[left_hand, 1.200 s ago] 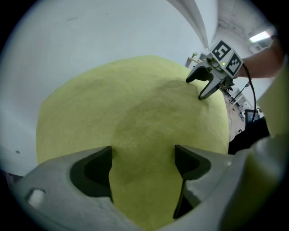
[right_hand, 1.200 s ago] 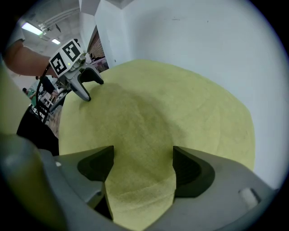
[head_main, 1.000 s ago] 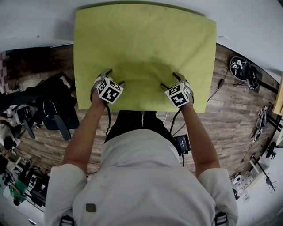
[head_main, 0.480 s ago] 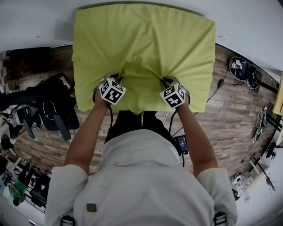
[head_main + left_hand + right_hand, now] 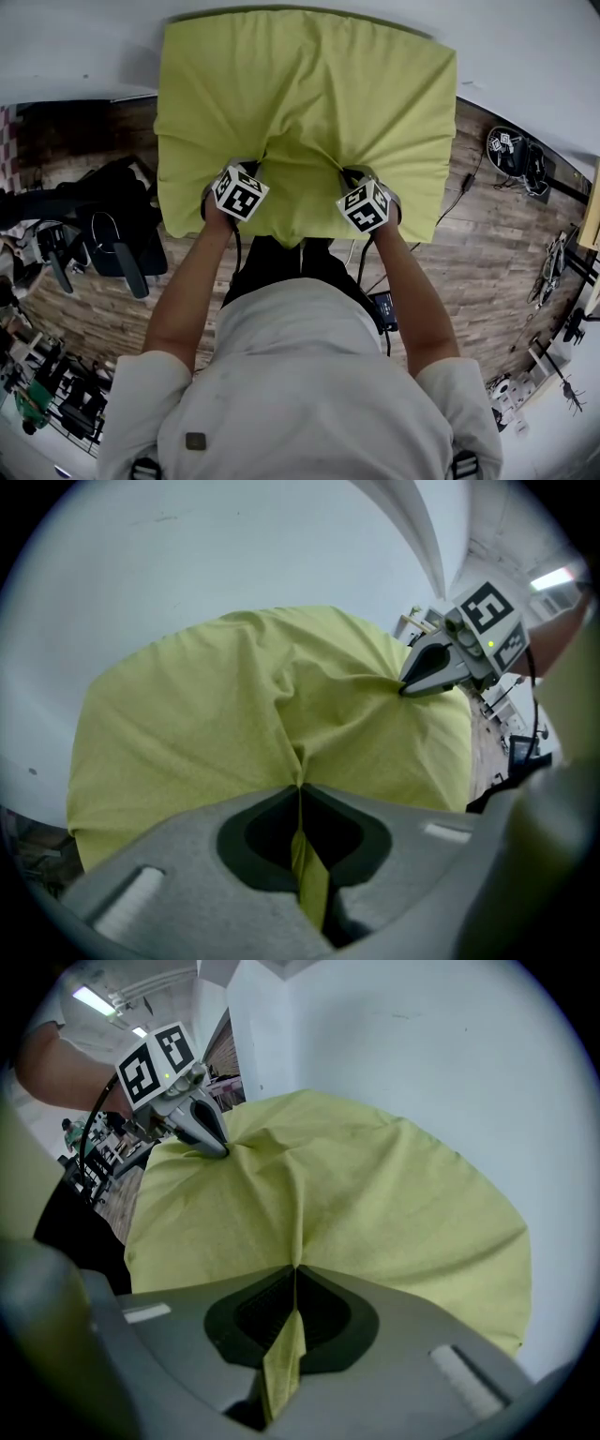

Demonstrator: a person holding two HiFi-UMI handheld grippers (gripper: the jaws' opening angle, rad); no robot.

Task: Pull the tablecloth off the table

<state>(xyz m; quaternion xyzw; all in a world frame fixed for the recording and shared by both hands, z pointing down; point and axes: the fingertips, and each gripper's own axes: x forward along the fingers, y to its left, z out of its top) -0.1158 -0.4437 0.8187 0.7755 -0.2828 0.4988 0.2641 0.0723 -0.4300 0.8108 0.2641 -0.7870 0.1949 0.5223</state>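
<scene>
Tablecloth is yellow-green and still draped over the whole worktop; none of the worktop surface shows, and the near edge hangs down towards the person. Left gripper is clamped on the tablecloth: its own view has the jaws together at the tips with a thin fold of fabric pinched between them and trailing back into the throat. Its jaws have just been closing onto that fold. Right gripper is the same story: tips meet, a strip of tablecloth is trapped between the pads, and its jaws have likewise just been closing on it. Both grippers point steeply down, side by side, near the front edge of the tablecloth, one on each side of the middle. Fabric is bunched at each pinch point, creases fan out from both towards the far corners, and a raised hump sits between the two. Each gripper view catches the other gripper biting into the tablecloth off to one side. The person's bare forearms reach forward from a light shirt. Wood-plank floor lies on both sides, with cables and gear scattered at the right and dark equipment on the left.
</scene>
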